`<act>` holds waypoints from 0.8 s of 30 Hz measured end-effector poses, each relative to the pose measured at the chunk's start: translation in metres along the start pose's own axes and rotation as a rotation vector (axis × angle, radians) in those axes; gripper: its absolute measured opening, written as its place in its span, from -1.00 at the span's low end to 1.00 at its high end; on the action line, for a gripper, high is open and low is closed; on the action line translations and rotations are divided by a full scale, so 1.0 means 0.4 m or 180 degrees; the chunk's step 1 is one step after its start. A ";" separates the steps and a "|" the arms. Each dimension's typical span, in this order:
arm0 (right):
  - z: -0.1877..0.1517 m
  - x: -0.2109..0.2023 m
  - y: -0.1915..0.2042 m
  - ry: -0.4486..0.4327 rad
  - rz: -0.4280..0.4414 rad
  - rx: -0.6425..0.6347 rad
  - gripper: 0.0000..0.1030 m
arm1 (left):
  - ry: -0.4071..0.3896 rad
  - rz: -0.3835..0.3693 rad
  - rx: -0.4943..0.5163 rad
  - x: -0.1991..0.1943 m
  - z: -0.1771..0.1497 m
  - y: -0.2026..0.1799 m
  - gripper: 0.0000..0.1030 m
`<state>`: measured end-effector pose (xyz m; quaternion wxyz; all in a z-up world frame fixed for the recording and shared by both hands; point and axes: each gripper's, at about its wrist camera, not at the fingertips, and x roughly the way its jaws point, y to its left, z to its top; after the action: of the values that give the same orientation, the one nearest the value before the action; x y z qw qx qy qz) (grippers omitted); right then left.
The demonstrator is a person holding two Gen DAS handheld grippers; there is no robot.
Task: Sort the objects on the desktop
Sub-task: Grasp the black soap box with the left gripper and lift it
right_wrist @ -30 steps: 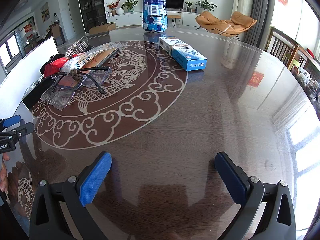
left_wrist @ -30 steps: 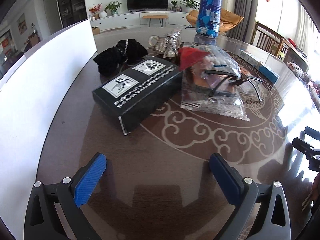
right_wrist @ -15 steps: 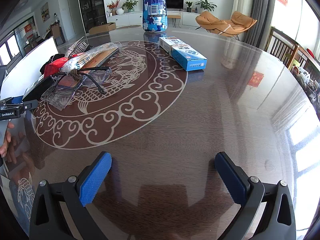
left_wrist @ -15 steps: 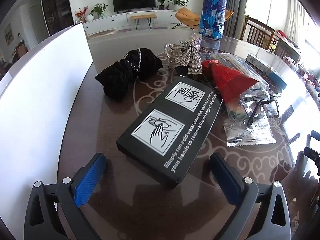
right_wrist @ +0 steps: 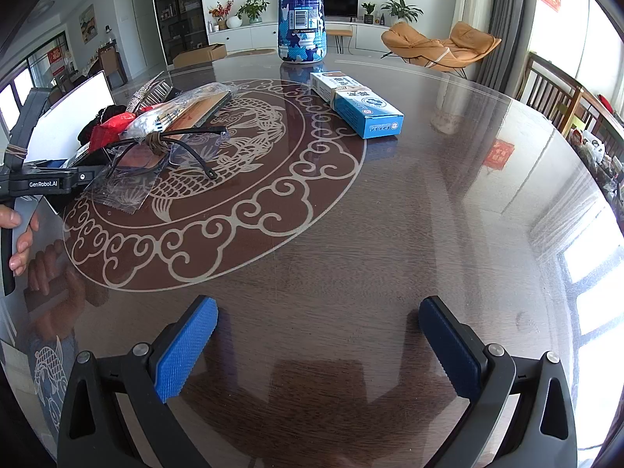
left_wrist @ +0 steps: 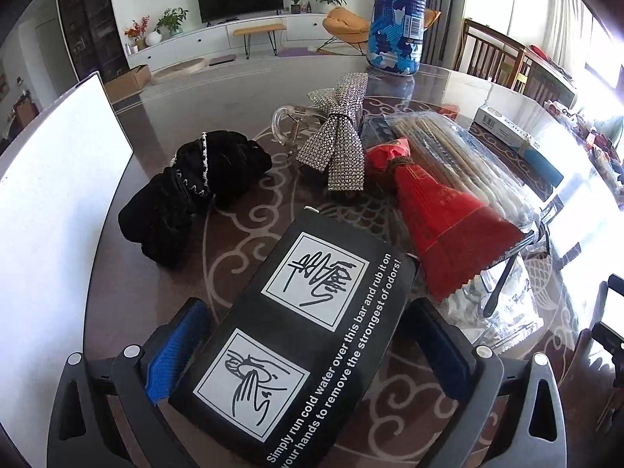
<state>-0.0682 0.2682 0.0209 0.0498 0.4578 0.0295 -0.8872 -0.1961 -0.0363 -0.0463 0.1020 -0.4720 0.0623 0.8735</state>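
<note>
Black box (left_wrist: 308, 335) lies between the left gripper's (left_wrist: 308, 345) spread fingers, ungrasped; beside it, the red packet (left_wrist: 448, 230) risks snagging. Right gripper (right_wrist: 318, 345) spread, empty.

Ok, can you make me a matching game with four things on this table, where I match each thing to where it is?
Things:
1. flat black cardboard box with white hand pictures
2. sparkly silver rhinestone bow
3. tall blue and white camouflage bottle
4. blue and white rectangular carton

Places:
A. standing upright at the far edge of the table
B. between the open blue fingers of the left gripper
C. lying alone on the right side of the round pattern
D. between the fluffy black fabric bundle and the red packet

Pairs: 1-B, 2-D, 3-A, 4-C
</note>
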 end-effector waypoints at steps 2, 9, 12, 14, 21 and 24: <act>0.000 0.000 0.000 0.0000 0.0000 0.0000 1.00 | -0.0093 0.0022 -0.0046 -0.016 -0.001 -0.003 0.41; 0.000 0.000 0.000 0.0001 0.0000 0.0001 1.00 | -0.0154 0.0193 -0.0292 -0.050 -0.046 -0.005 0.13; 0.000 0.000 0.000 0.0001 0.0000 0.0001 1.00 | -0.0166 0.0265 -0.0407 -0.073 -0.079 0.000 0.13; -0.001 0.000 0.000 0.0001 0.0000 0.0001 1.00 | -0.0169 0.0287 -0.0430 -0.091 -0.108 0.003 0.13; -0.001 0.001 0.000 0.0001 0.0000 0.0001 1.00 | -0.0247 0.0342 -0.0506 -0.129 -0.173 0.037 0.14; -0.001 0.001 0.000 0.0001 -0.0001 0.0001 1.00 | -0.0278 0.0350 -0.0513 -0.132 -0.180 0.040 0.14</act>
<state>-0.0680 0.2683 0.0204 0.0496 0.4579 0.0293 -0.8871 -0.1131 -0.0731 -0.0413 0.0183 -0.4360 0.0131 0.8997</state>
